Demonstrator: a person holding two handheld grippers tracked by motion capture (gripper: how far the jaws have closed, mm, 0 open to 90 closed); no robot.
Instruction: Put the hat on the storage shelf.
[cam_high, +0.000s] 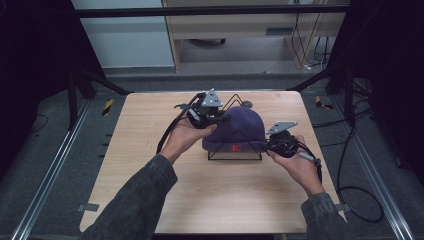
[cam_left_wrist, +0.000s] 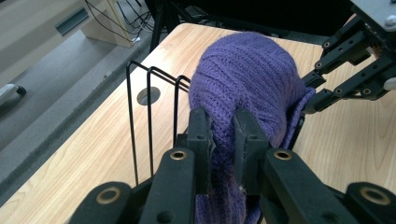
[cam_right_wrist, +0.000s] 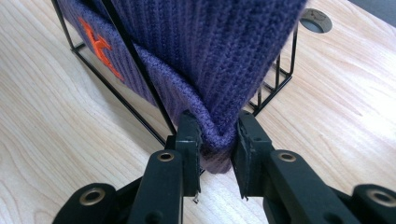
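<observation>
The purple ribbed knit beanie (cam_high: 239, 126) sits draped over the black triangular wire rack (cam_high: 235, 150) at mid-table. The left gripper (cam_left_wrist: 223, 140) pinches its far-left fold; the right gripper (cam_right_wrist: 217, 144) clamps the near-right cuff. Moving both together should keep the knit from snagging the wires.

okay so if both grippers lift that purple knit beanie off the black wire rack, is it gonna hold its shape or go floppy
Probably floppy: the purple knit beanie bunches into a fold between the right gripper's jaws. Likely light and grippy, given its ribbed yarn pinched in the left gripper. It might snag on the black wire rack it drapes over.
</observation>
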